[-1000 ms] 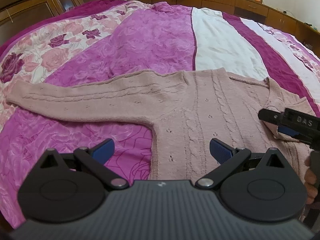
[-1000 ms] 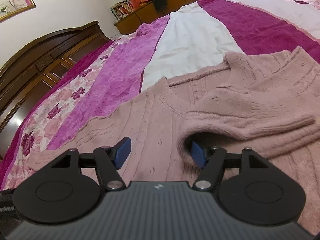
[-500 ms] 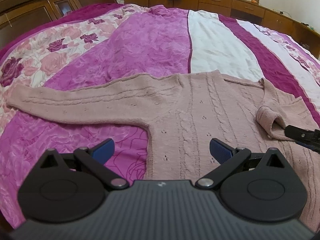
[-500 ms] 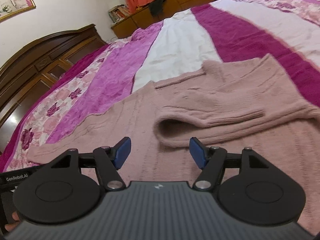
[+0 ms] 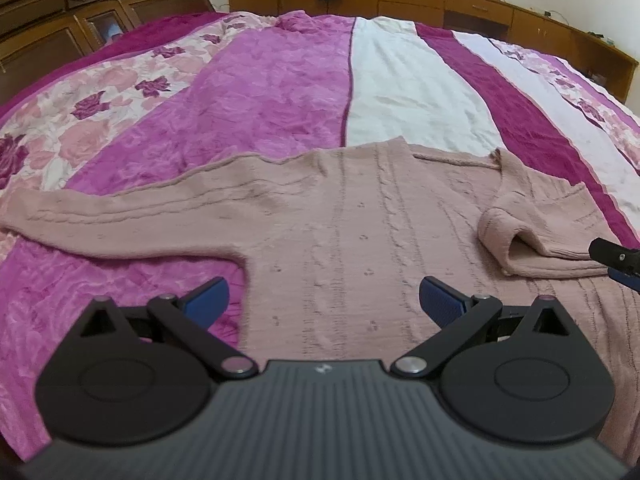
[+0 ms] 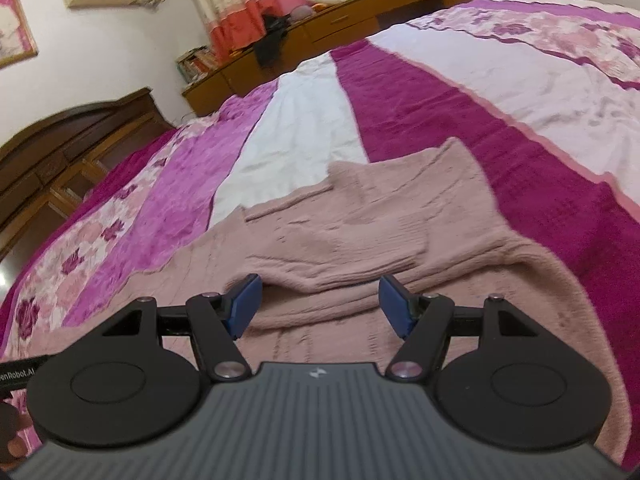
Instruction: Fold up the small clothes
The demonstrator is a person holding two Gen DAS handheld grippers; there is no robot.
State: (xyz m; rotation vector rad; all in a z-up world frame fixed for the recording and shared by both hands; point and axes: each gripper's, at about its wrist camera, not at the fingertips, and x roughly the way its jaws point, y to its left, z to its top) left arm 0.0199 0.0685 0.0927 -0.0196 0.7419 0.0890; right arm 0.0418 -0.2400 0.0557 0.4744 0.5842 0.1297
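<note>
1. The right tool (image 6: 318, 304) is wide open and holds nothing. A second ago one of its fingers was tucked inside the sleeve cuff; now it has let go and pulled back.
2. The left tool (image 5: 324, 300) is wide open too, empty, hanging over the near part of the pink sweater (image 5: 360, 240).
3. The right sleeve (image 5: 536, 240) now lies folded across the sweater on the bed (image 5: 280, 88).
4. The left sleeve (image 5: 120, 220) is still stretched out far left. I think it gets folded next.
</note>
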